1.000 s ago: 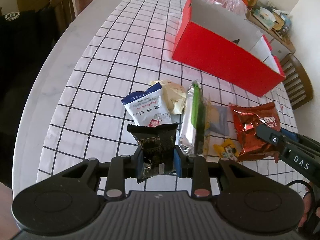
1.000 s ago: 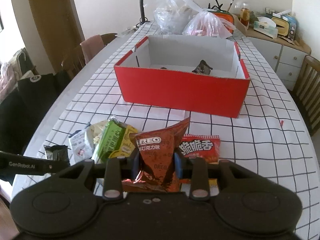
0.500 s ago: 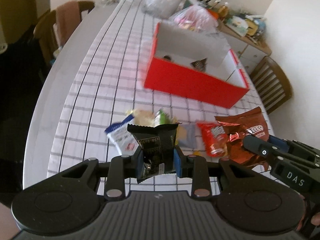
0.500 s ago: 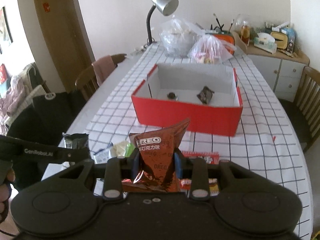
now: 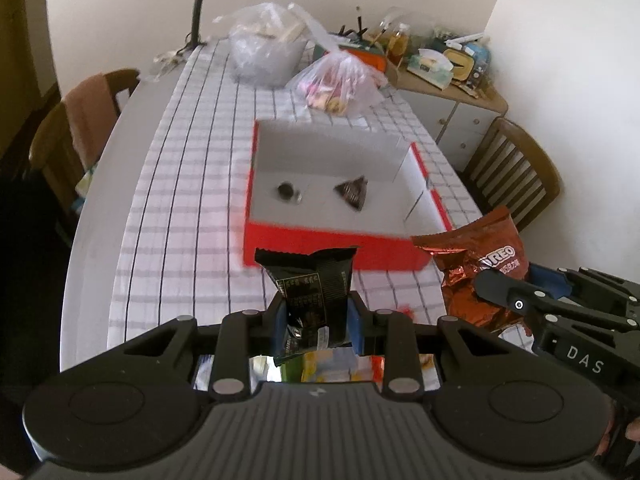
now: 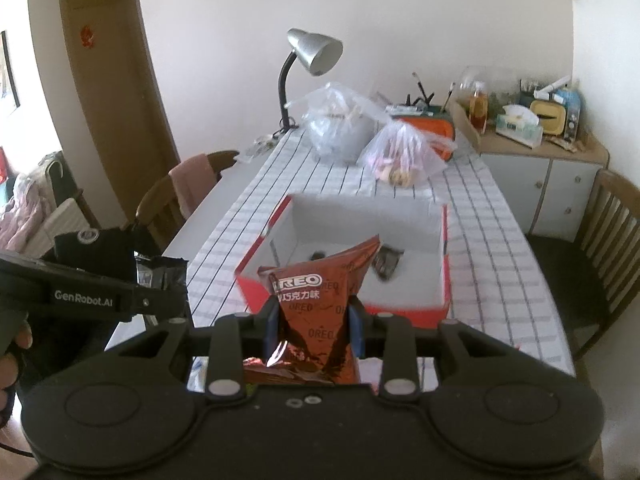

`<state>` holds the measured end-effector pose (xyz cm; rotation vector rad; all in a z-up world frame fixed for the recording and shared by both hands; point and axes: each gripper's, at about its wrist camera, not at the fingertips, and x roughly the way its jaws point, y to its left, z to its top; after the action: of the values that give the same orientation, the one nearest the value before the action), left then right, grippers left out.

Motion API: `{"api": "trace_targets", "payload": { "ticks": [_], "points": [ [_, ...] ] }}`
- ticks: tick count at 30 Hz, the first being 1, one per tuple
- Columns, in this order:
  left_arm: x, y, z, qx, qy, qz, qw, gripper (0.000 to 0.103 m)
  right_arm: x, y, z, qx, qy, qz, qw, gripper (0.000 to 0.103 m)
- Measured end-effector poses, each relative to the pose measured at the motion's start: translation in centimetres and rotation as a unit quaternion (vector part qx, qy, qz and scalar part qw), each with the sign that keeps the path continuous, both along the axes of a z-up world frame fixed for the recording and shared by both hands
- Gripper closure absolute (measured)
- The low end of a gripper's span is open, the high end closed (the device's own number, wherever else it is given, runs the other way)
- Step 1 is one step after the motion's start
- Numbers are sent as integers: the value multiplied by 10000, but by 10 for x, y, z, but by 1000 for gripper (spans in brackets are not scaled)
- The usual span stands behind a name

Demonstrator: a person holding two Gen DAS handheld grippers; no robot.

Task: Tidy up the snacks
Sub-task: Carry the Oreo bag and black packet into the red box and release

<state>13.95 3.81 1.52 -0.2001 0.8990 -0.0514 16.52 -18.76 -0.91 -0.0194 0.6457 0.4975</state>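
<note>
My left gripper point(image 5: 316, 320) is shut on a black snack packet point(image 5: 312, 284) and holds it in the air in front of the red box point(image 5: 320, 248). My right gripper point(image 6: 314, 322) is shut on a red-brown Oreo bag point(image 6: 316, 304), also raised before the red box point(image 6: 400, 308). The box holds two small dark snacks point(image 5: 352, 192) on its white floor. The Oreo bag point(image 5: 476, 268) and right gripper show at the right of the left wrist view. The left gripper with the black packet point(image 6: 160, 276) shows at the left of the right wrist view.
Loose snacks point(image 5: 320, 360) lie on the checked tablecloth point(image 5: 192, 208) under my left gripper. Two filled plastic bags point(image 6: 400, 156) and a desk lamp point(image 6: 312, 56) stand beyond the box. Wooden chairs point(image 6: 608, 240) flank the table. A cluttered cabinet point(image 6: 532, 152) stands at the back right.
Both grippers have risen from the snack pile and moved toward the red box, each carrying its packet. The pile has dropped below the left gripper's view.
</note>
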Motion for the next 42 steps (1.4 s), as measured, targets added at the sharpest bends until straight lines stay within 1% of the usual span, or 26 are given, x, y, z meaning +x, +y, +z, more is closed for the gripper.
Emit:
{"api": "trace_targets", "payload": {
  "ticks": [4, 9, 12, 17, 23, 31, 35, 40, 42],
  "points": [
    [38, -8, 12, 67, -25, -57, 10000, 73, 37, -6, 12, -22, -41, -56, 10000, 71],
    [86, -16, 26, 194, -73, -83, 9998, 73, 80, -8, 16, -69, 7, -84, 9999, 71],
    [115, -19, 29, 266, -43, -114, 9996, 73, 107, -6, 13, -135, 72, -94, 9998, 71],
    [161, -21, 24, 432, 95, -115, 9990, 73, 148, -1, 1, -207, 383, -133, 9990, 71],
    [212, -17, 2, 467, 507, -95, 9976, 73, 193, 6, -16, -294, 628, -191, 9974, 71],
    [265, -16, -34, 633, 990, -89, 9930, 73, 243, 21, -57, -441, 1185, -107, 9919, 71],
    [288, -18, -62, 845, 1398, -129, 9865, 73, 256, 36, -83, -567, 1432, 48, 9881, 71],
    [307, -15, -94, 874, 1789, -125, 9799, 73, 265, 46, -106, -621, 1651, 186, 9841, 71],
    [312, -15, -105, 919, 1966, -176, 9760, 73, 267, 49, -113, -665, 1753, 236, 9820, 71]
  ]
}}
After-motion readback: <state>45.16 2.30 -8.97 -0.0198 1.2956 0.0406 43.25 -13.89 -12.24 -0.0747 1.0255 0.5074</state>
